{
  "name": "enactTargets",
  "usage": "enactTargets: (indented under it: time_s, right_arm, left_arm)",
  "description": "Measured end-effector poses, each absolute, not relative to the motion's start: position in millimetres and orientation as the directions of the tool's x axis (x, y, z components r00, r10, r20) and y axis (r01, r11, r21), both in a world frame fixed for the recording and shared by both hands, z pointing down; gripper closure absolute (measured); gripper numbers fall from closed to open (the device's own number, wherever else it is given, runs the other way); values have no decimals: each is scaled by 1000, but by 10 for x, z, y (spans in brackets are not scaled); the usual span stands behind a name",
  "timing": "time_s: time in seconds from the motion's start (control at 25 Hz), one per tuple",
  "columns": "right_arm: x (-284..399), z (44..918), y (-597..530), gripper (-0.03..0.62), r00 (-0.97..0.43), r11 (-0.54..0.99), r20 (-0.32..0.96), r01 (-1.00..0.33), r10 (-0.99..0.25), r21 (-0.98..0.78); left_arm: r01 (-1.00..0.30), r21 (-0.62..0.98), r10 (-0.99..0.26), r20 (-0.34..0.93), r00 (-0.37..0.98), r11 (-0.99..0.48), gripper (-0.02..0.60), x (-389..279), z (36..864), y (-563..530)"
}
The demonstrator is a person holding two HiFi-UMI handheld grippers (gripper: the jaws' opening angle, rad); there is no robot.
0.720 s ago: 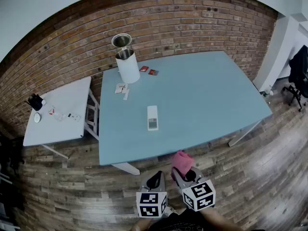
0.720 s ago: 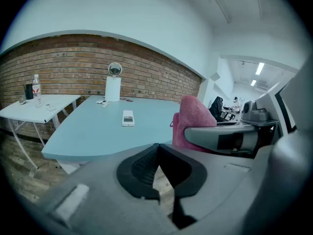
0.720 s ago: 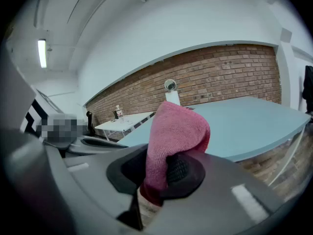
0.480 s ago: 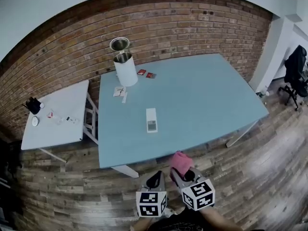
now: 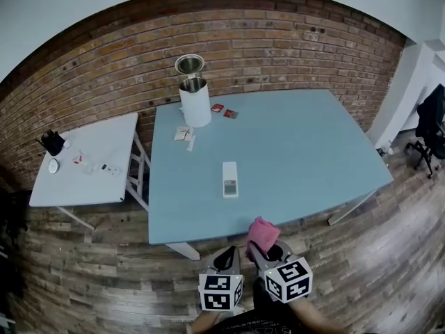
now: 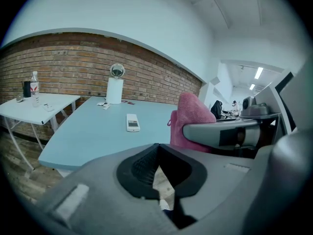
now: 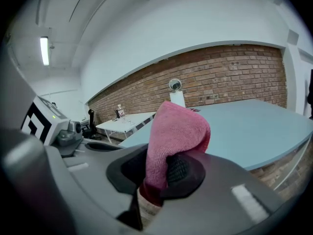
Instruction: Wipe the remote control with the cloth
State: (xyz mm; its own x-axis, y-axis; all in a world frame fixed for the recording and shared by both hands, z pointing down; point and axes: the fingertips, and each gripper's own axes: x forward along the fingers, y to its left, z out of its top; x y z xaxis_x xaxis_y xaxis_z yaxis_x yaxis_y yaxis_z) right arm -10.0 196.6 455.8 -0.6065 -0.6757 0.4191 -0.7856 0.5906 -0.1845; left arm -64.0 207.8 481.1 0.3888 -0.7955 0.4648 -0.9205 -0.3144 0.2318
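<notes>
Left tool (image 6: 157, 163) is clenched, nothing between its jaws. Right tool (image 7: 160, 175) is grasping the pink cloth (image 7: 175, 129), which stands up out of its jaws. Both tools hang side by side just off the near edge of the blue counter (image 5: 306, 152), over the wood floor (image 5: 104, 270). The remote (image 5: 229, 179) lies flat near the counter's middle, well apart from cloth and tools. A white canister (image 5: 195, 104) stands at the far left corner
</notes>
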Motion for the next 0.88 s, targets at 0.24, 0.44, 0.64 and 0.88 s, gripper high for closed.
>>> enactTargets:
  time_s: [0.24, 0.44, 0.64, 0.88]
  right_arm:
    - [-153, 4614, 1626, 528, -619, 618, 432, -769, -656, -165]
    - [-97, 4614, 1212, 528, -636, 645, 453, -747, -625, -160]
    - [-42, 4607, 771, 528, -662, 686, 466, -713, -587, -148]
    - [-70, 4573, 253, 528, -712, 759, 479, -637, -514, -132]
  left_arm:
    - [-932, 237, -804, 475, 357, -274, 580, -760, 4920, 1802]
    - [-953, 207, -808, 507, 299, -223, 580, -788, 4974, 1411]
    - [-961, 189, -794, 541, 275, -204, 540, -731, 5104, 1047]
    - [-969, 179, -772, 586, 245, -171, 480, -681, 5272, 707]
